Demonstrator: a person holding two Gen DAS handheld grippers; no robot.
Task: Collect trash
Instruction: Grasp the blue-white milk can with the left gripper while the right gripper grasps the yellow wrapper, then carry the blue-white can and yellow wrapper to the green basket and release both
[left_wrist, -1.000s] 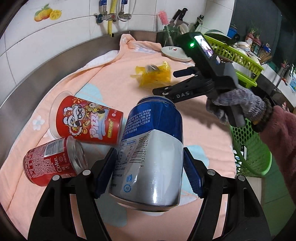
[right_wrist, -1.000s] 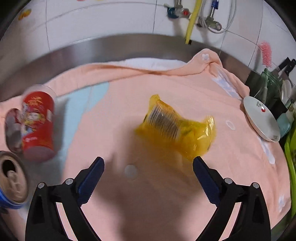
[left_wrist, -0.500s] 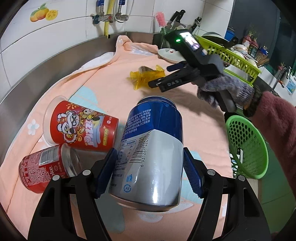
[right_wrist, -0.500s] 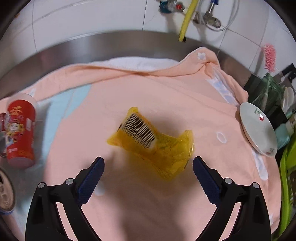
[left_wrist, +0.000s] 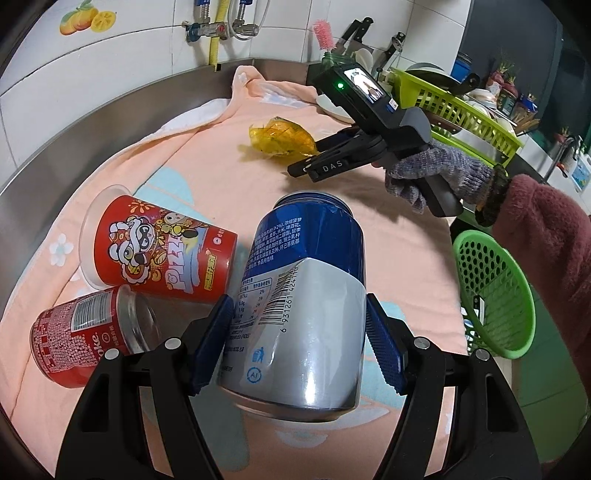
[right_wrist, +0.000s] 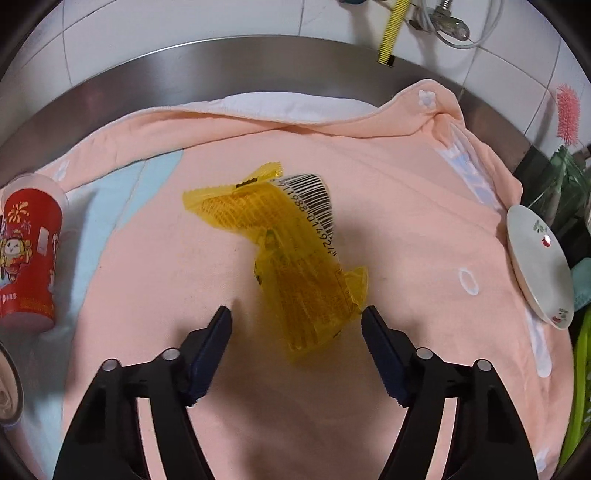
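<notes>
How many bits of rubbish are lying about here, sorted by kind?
Drink cans: 2, the blue and silver can clamped in the left tool and the red cola can lying on the towel.
Snack cups: 1, the red cup on its side.
Wrappers: 1, the yellow wrapper between the closing jaws of the right tool.
Total: 4

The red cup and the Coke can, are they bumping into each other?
Cannot tell. In the left wrist view the red cup overlaps the Coke can, but no contact or gap shows plainly.
</notes>
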